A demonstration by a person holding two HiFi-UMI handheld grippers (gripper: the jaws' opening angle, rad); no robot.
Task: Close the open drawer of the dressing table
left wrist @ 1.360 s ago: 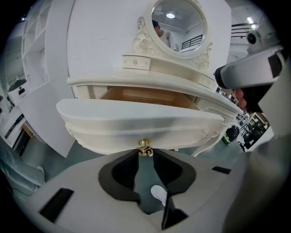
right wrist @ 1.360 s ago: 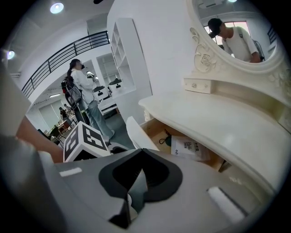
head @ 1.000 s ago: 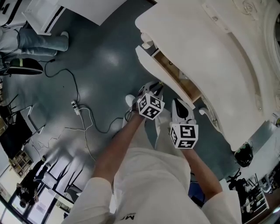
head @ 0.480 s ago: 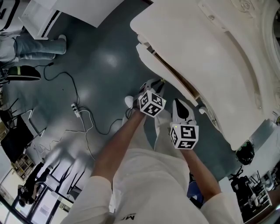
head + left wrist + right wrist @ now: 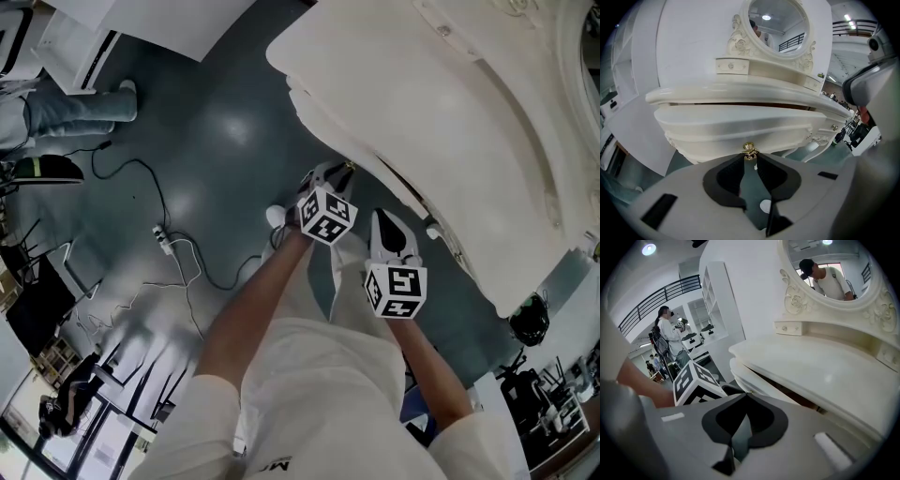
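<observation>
The white dressing table (image 5: 450,112) fills the upper right of the head view. Its wide drawer (image 5: 740,125) stands almost pushed in, with only a thin dark slit under the tabletop (image 5: 740,104). My left gripper (image 5: 339,174) is at the middle of the drawer's front. Its jaws have just been closing, and the fingertips now pinch the small brass knob (image 5: 749,150) between them. My right gripper (image 5: 382,221) hovers just right of it, below the table's edge, shut and empty; its view shows the drawer front (image 5: 754,376) and the left gripper's marker cube (image 5: 696,380).
Cables and a power strip (image 5: 164,234) lie on the grey floor to the left. A person's legs (image 5: 75,103) stand at the far left beside a white cabinet (image 5: 141,23). An oval mirror (image 5: 776,23) and a small upper drawer (image 5: 732,66) rise above the tabletop.
The drawer has slid in: the wooden inside that showed a second ago is now hidden under the tabletop. My left gripper has moved toward the table with the knob. The right gripper has stayed put.
</observation>
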